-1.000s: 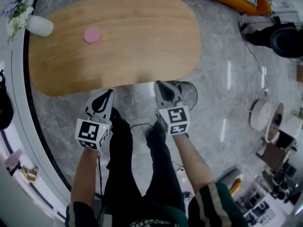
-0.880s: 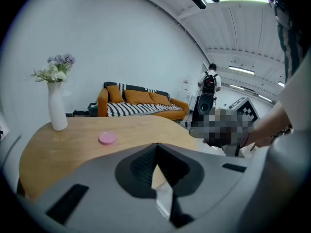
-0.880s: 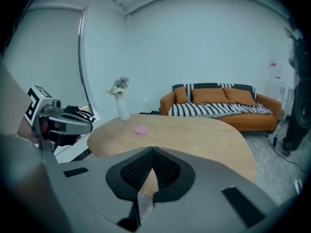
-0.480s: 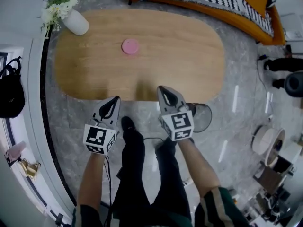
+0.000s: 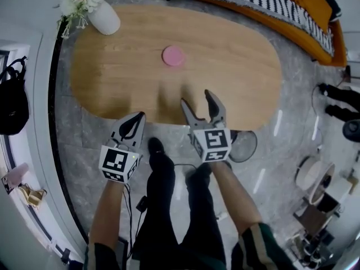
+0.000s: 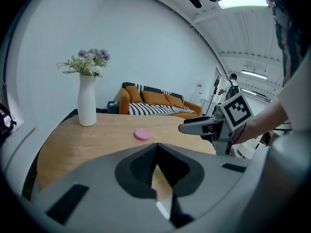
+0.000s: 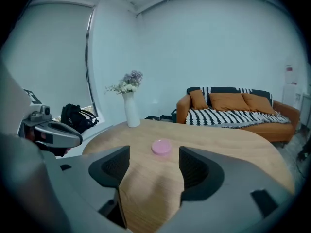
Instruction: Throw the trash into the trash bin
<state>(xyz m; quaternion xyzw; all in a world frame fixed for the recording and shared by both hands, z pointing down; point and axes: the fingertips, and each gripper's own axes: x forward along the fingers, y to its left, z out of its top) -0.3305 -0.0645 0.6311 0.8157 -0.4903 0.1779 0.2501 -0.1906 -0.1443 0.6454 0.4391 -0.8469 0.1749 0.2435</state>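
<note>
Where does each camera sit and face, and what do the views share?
Head view: on the person's head, steeply down at the wooden table; forearms, legs, left gripper, right gripper show.
Left gripper view: on the left gripper, along its shut jaws across the table; right forearm shows.
Right gripper view: on the right gripper, between its just-opened, empty jaws toward the sofa; left gripper shows.
All share: table, pink disc, white vase.
</note>
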